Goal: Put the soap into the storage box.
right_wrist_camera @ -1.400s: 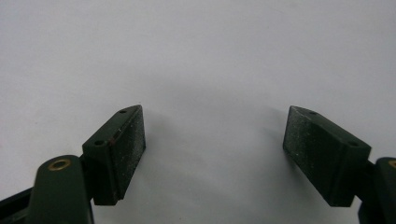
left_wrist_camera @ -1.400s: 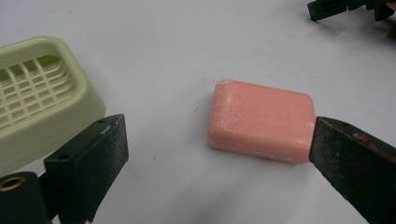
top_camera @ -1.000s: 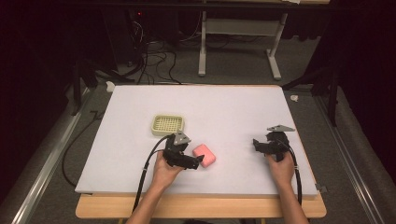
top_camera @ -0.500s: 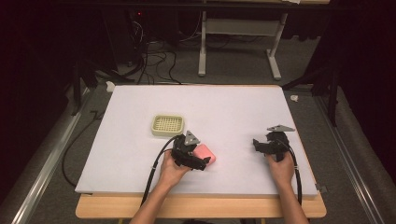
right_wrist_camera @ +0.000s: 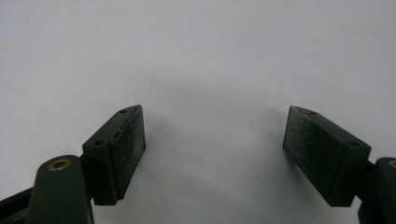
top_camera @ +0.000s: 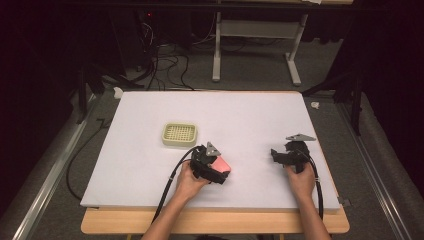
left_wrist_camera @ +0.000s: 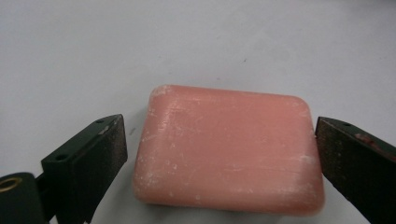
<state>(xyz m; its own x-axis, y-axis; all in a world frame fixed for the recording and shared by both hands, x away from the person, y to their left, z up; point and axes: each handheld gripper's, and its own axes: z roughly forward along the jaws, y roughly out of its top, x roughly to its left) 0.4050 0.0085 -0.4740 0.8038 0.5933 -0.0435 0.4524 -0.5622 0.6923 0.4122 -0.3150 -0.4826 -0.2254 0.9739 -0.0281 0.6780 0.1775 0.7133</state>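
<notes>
A: Where is the pink soap bar [left_wrist_camera: 229, 151] relative to the left gripper [left_wrist_camera: 219, 154]?

B: Right between its jaws. They stand spread, one on each short end of the bar. In the left gripper view the right jaw sits just beside the bar's end, and the left jaw stands off it with a sliver of white table [left_wrist_camera: 196, 42] showing between. The bar lies flat on the table, not lifted.

A: And from above?

B: In the high view the left gripper [top_camera: 212, 167] covers most of the soap bar [top_camera: 222, 164]; a pink corner peeks out on its right. The cream soap dish [top_camera: 179, 134] sits beyond that gripper and to its left, apart from it.

A: The right gripper [right_wrist_camera: 212, 144]?

B: Its jaws are spread wide over bare table, with nothing between them. In the high view it [top_camera: 286, 156] rests well to the right of the left one.
</notes>
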